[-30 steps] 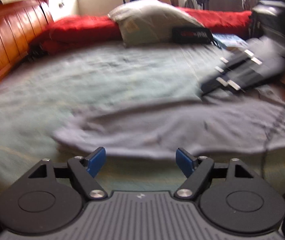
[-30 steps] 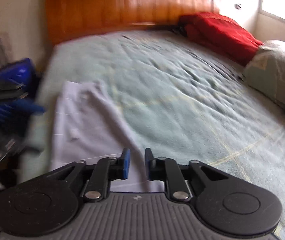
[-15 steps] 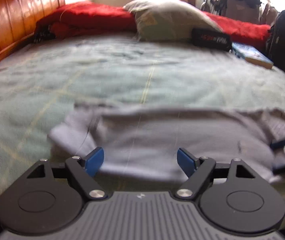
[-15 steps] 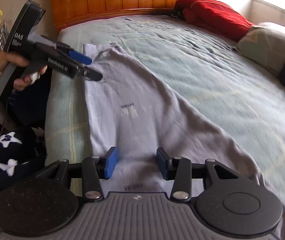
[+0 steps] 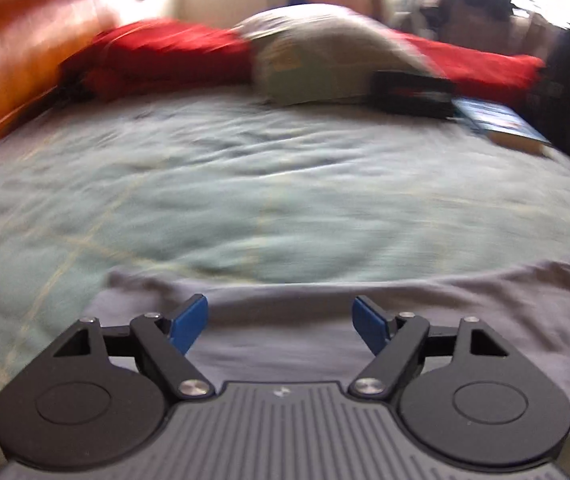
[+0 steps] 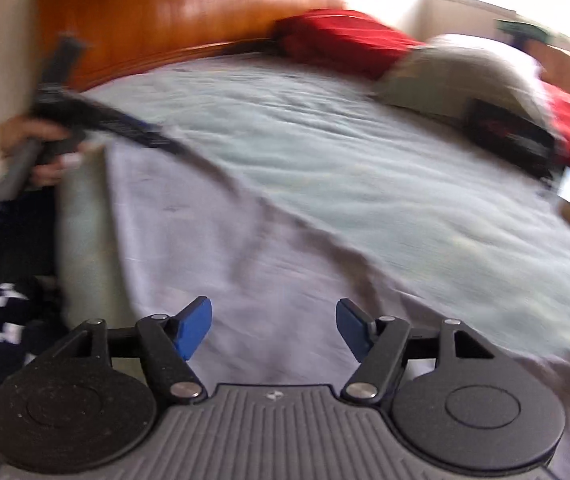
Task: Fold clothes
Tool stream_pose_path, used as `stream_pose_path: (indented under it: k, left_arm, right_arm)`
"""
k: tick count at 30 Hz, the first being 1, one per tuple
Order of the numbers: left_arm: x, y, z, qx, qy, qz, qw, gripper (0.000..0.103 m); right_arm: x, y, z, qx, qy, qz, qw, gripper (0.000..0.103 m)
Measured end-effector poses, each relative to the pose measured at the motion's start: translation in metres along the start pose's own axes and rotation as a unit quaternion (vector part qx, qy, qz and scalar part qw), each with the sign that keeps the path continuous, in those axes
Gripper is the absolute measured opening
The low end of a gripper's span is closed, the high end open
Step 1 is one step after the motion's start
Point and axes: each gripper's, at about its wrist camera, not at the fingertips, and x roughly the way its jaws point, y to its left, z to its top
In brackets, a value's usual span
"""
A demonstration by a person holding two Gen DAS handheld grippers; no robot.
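A pale grey-lilac garment (image 5: 405, 320) lies spread flat along the near edge of the bed, also seen in the right wrist view (image 6: 221, 240). My left gripper (image 5: 280, 320) hangs open just above its near part, nothing between the blue pads. My right gripper (image 6: 273, 326) is over the same garment further along, its jaws opening, with nothing between them. In the right wrist view the left gripper (image 6: 157, 140) appears blurred at the garment's far end, held by a hand (image 6: 41, 152).
The bed has a pale green sheet (image 5: 285, 192) and a wooden headboard (image 6: 173, 12). At the far side lie red bedding (image 5: 173, 56), a pillow (image 5: 325, 60), a black pouch (image 5: 413, 92) and a book (image 5: 501, 124). Dark patterned cloth (image 6: 1, 320) sits beside the bed.
The right gripper's jaws have spread from nearly shut to wide while it swung along the garment. The left gripper moved forward over the garment, its jaws unchanged.
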Motion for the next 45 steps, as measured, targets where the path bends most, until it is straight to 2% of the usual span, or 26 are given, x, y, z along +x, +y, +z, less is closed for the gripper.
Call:
stream_pose_path:
  k: [3, 5, 9, 10, 13, 15, 19, 23, 24, 28, 31, 34, 36, 41, 45]
  left_arm:
    - [-0.012, -0.045, 0.000, 0.044, -0.003, -0.067, 0.9967, 0.081]
    - [-0.008, -0.067, -0.002, 0.048, 0.011, -0.100, 0.9937, 0.081]
    - [0.017, -0.082, -0.011, 0.025, 0.054, -0.094, 0.9938, 0.081]
    - [0.022, -0.082, -0.015, 0.022, 0.061, -0.071, 0.9953, 0.080]
    - [0.021, -0.083, -0.012, 0.004, 0.056, -0.054, 0.9969, 0.080]
    - [0.013, -0.090, -0.007, 0.012, 0.049, -0.041, 0.9979, 0.080]
    - [-0.004, -0.115, -0.004, 0.055, 0.026, -0.067, 0.9960, 0.081]
    - [0.011, -0.142, -0.013, 0.092, 0.048, -0.085, 0.9910, 0.081]
    - [0.018, -0.146, -0.016, 0.095, 0.058, -0.085, 0.9902, 0.081]
    - [0.025, -0.140, -0.020, 0.062, 0.053, -0.090, 0.9925, 0.085]
    - [0.015, -0.135, -0.023, 0.059, 0.053, -0.074, 0.9941, 0.085]
    - [0.003, -0.130, -0.021, 0.049, 0.045, -0.067, 0.9955, 0.085]
    - [0.000, -0.132, -0.018, 0.048, 0.039, -0.071, 0.9956, 0.085]
    - [-0.007, -0.166, -0.021, 0.109, 0.018, -0.082, 0.9904, 0.085]
    - [-0.006, -0.192, -0.036, 0.150, 0.009, -0.088, 0.9847, 0.085]
  right_arm:
    - [0.000, -0.025, -0.007, 0.027, 0.005, -0.015, 1.000, 0.074]
    - [0.008, -0.039, -0.008, 0.044, 0.005, -0.014, 0.999, 0.074]
    - [0.034, -0.077, -0.013, 0.110, 0.012, 0.000, 0.994, 0.074]
    - [0.036, -0.085, -0.013, 0.114, 0.005, -0.006, 0.994, 0.072]
    - [0.030, -0.099, -0.009, 0.118, -0.011, -0.013, 0.993, 0.069]
    - [0.017, -0.096, -0.005, 0.098, -0.020, -0.024, 0.995, 0.069]
    - [-0.009, -0.097, -0.008, 0.078, -0.014, -0.052, 0.995, 0.069]
    - [-0.019, -0.106, -0.030, 0.094, 0.016, -0.048, 0.994, 0.073]
    - [-0.016, -0.111, -0.035, 0.105, 0.016, -0.048, 0.993, 0.073]
    - [0.008, -0.138, -0.041, 0.134, -0.003, -0.077, 0.988, 0.072]
    - [-0.001, -0.150, -0.042, 0.159, -0.013, -0.065, 0.985, 0.072]
    - [-0.028, -0.147, -0.042, 0.158, -0.013, -0.069, 0.985, 0.074]
    - [-0.048, -0.141, -0.045, 0.145, -0.015, -0.076, 0.986, 0.080]
    - [-0.079, -0.116, -0.066, 0.113, 0.017, -0.092, 0.989, 0.086]
    - [-0.072, -0.094, -0.101, 0.115, 0.049, -0.109, 0.986, 0.090]
